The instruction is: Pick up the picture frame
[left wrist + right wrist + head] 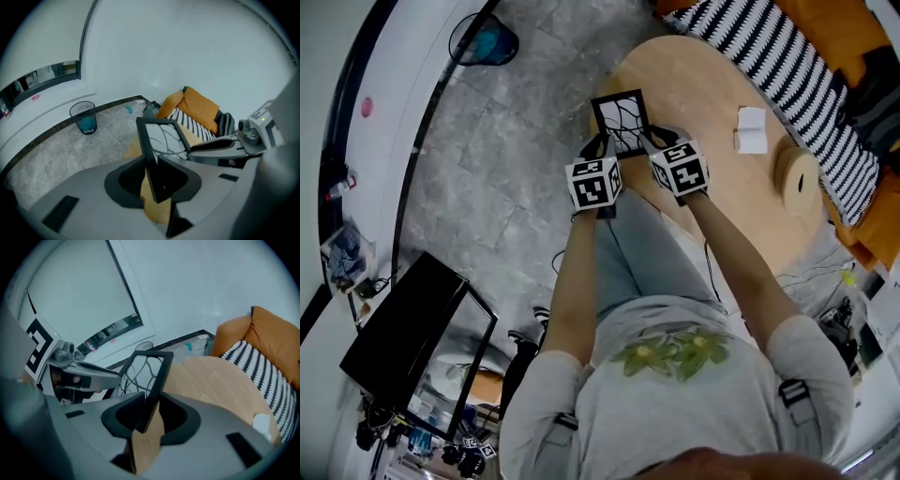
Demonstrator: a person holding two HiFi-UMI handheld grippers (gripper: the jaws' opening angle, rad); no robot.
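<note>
**Frame pinched on both side rails, spanned between the two grippers**

Left gripper (152,177): jaws are closed on one side rail of the picture frame (146,143), near its lower corner, and the rail is seen edge-on, seated deep in the throat. Right gripper (147,414): jaws are closed on the opposite rail in the same way.

The frame is carried between the two tools, so neither hand is nearer and the load is judged evenly shared. From either pair of jaws the frame's long axis runs forward and away, with the face turned upward.

Beneath and beyond the frame the round wooden table (220,380) is seen. No contact between them can be made out, so the frame is judged clear of the top.

The next move turns on the spacing between the grippers being held fixed and the jaws kept parallel; any spread or twist would be taken by the rails.

Farther out lies a striped cushion (269,380), well apart.
</note>
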